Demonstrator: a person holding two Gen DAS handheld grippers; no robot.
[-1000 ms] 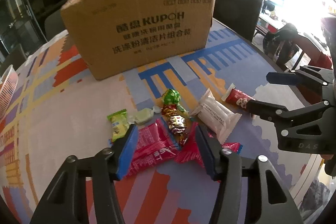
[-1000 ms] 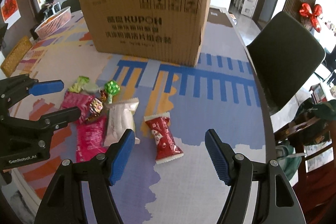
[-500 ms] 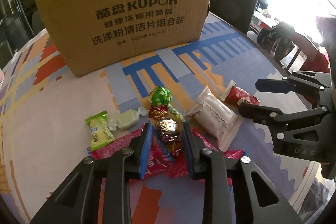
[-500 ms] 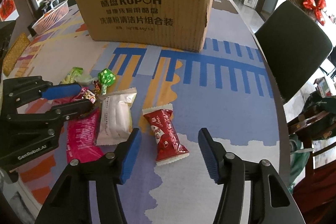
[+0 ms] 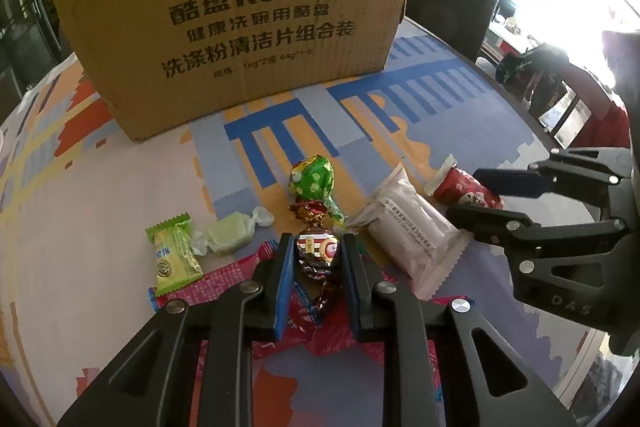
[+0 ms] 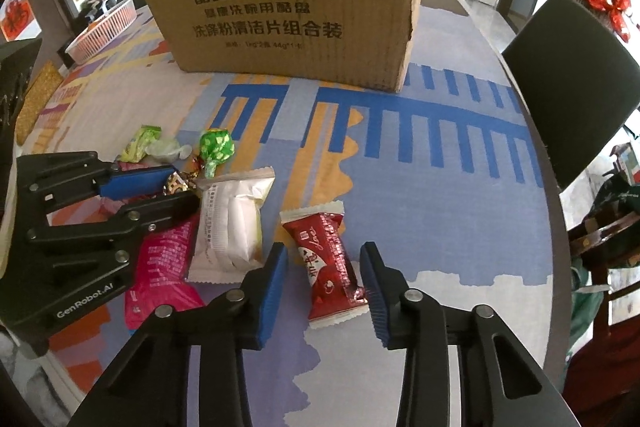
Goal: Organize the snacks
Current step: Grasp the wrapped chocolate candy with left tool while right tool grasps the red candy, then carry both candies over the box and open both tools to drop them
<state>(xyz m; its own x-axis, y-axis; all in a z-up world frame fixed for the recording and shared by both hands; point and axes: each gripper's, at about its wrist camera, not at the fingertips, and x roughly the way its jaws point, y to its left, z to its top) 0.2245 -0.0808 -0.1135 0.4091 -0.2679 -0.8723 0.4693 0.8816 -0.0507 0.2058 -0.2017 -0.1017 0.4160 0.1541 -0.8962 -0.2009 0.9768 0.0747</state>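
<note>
My left gripper (image 5: 316,251) is shut on a gold and brown foil candy (image 5: 318,251), which also shows in the right wrist view (image 6: 176,183). My right gripper (image 6: 324,267) is open, its jaws on either side of a red snack packet (image 6: 326,259) lying on the table. Between them lie a white packet (image 6: 232,223), a pink packet (image 6: 164,259) under the left gripper, a green foil candy (image 5: 312,177), a pale green candy (image 5: 232,233) and a yellow-green packet (image 5: 174,253). A brown cardboard box (image 5: 240,15) stands behind them.
A colourful patterned cloth (image 6: 420,187) covers the table. A dark chair (image 6: 572,79) stands at the right edge. A pink basket (image 6: 104,29) sits at the far left. The table's right edge (image 6: 556,227) is close to the red packet.
My left gripper moved forward and closed on the foil candy. My right gripper moved forward, and its jaws narrowed around the red packet.
</note>
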